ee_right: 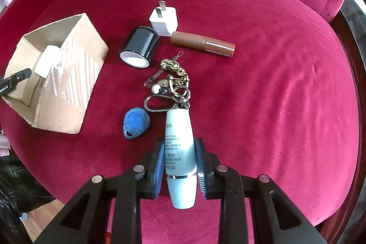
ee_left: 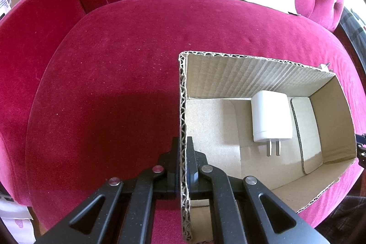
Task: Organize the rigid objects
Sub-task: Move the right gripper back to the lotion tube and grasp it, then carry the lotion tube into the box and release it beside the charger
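Altogether two chargers (ee_right: 163, 21), one box (ee_left: 251, 74), one bottle (ee_right: 180, 148)

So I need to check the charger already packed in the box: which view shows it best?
The left wrist view: the white charger lies flat on the cardboard box floor, prongs visible. The right wrist view shows only part of it behind the box wall.

Crimson velvet seat (ee_right: 263, 74), plain brown cardboard box (ee_left: 329, 111), white charger (ee_left: 271, 116), pale blue bottle (ee_right: 179, 152), brown tube (ee_right: 202, 44)

Red velvet seat (ee_right: 263, 74), cardboard box (ee_right: 75, 93), keyring (ee_right: 171, 81)
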Available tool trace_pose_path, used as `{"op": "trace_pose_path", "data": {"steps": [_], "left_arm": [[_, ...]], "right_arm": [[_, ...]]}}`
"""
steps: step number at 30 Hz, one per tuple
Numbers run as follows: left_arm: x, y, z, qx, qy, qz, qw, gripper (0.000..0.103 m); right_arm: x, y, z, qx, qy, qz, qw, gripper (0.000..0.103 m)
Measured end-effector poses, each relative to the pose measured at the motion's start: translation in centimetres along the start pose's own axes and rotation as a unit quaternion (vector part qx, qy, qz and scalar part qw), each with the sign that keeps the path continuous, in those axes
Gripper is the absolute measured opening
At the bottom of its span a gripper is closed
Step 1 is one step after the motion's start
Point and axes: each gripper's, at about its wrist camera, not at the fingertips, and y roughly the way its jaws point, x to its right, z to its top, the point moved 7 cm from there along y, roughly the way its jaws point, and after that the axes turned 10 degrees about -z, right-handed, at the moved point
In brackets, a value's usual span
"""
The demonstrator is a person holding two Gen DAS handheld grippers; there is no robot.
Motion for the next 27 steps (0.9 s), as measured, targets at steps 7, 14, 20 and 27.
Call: {"op": "trace_pose_path", "data": {"steps": [7, 14, 20, 27], "left_arm": [[-0.4, -0.1, 0.0, 0.000, 0.000, 0.000, 1.0000, 0.004], [-0.6, -0.2, -0.2, -0.001, -0.001, 0.001, 1.0000, 0.004], [-0.4, -0.3, -0.2, -0.001, 0.000, 0.002, 1.0000, 0.004], [-0.5, -0.4, -0.1, -0.003, -0.002, 0.004, 1.0000, 0.004]], "right_arm": [[0.4, -0.9, 0.5, 0.005, 0.013, -0.005, 1.000, 0.027], [0.5, -2.1, 1.5, 0.015, 0.030, -0.012, 0.999, 0.027], [0.7, -3.7, 2.2, 0.033, 0.035, -0.011, 0.999, 0.027], [-0.7, -5.6, 3.3, 0.058, 0.049, -0.001, 0.997, 0.027]]}}
